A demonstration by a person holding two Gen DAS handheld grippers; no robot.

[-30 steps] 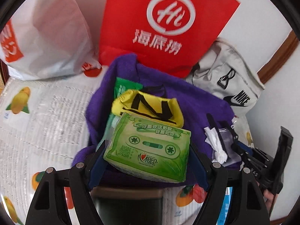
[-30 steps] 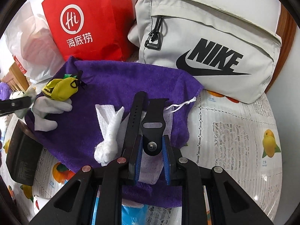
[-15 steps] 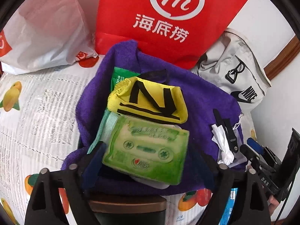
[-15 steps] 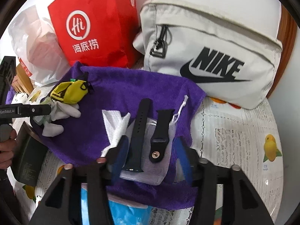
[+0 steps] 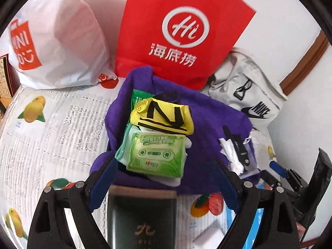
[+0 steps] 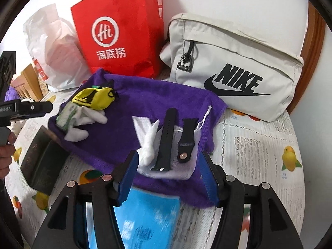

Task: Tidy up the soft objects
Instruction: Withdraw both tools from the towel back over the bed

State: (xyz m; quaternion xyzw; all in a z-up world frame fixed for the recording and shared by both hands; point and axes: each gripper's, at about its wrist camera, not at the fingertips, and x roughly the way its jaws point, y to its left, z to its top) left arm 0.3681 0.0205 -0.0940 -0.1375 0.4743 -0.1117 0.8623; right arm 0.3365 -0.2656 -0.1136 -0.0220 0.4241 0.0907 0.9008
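A purple towel (image 5: 209,120) lies spread on the table. On its left part a green tissue pack (image 5: 157,155) rests under a yellow pouch (image 5: 166,116). My left gripper (image 5: 164,178) hovers open just short of the pack, touching nothing. In the right wrist view two black watch straps (image 6: 167,139) lie on a white mesh pouch (image 6: 174,171) beside a twisted white tissue (image 6: 148,147), all on the towel (image 6: 145,103). My right gripper (image 6: 169,176) stands open in front of them, with its pads clear of the pouch.
A red paper bag (image 5: 182,31), a white shopping bag (image 5: 58,37) and a grey Nike bag (image 6: 234,66) stand behind the towel. A dark box (image 5: 141,217) and a blue packet (image 6: 149,217) lie at the near edge. The fruit-print tablecloth (image 6: 259,145) shows on both sides.
My left gripper opened wider, let go of the green tissue pack and drew back and up. My right gripper opened off the short watch strap and also pulled back.
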